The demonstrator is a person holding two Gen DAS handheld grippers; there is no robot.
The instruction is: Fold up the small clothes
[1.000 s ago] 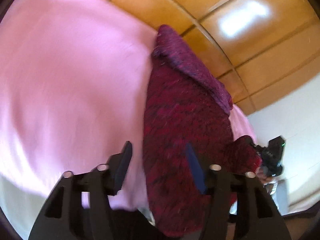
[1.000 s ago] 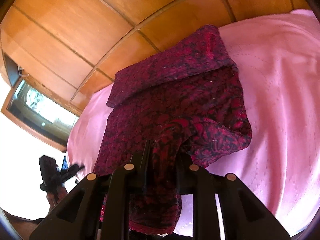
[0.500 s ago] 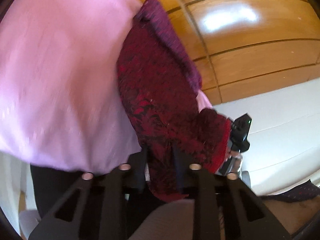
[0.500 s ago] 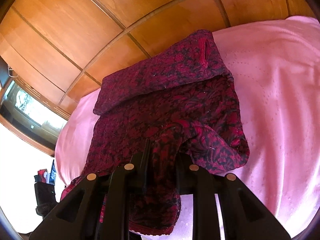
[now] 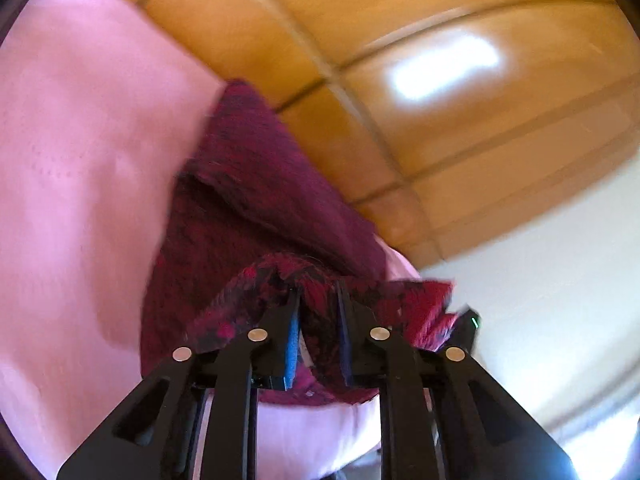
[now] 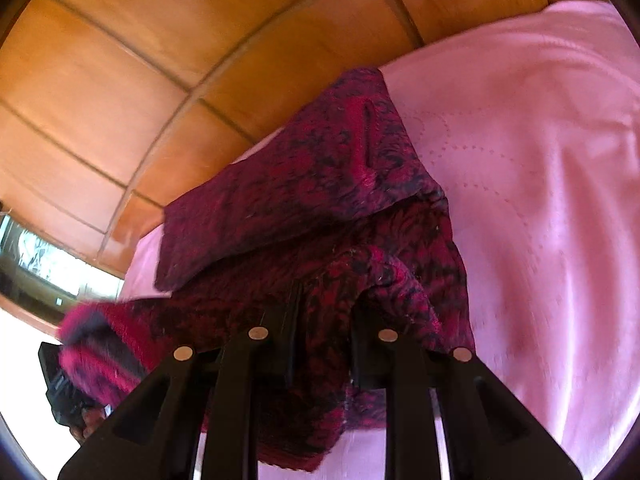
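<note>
Gripping the garment (image 6: 304, 184) on pink sheet (image 6: 540, 184), wooden panelling (image 6: 120, 80) behind

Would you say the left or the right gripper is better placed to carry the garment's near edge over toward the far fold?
Neither clearly: left gripper and right gripper each pinch the red patterned garment at its lifted near edge, so both should carry it together.

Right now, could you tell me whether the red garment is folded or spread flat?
Partly folded: the garment's far end is doubled back over it, while the left gripper and right gripper pinch its near edge, lifted.
</note>
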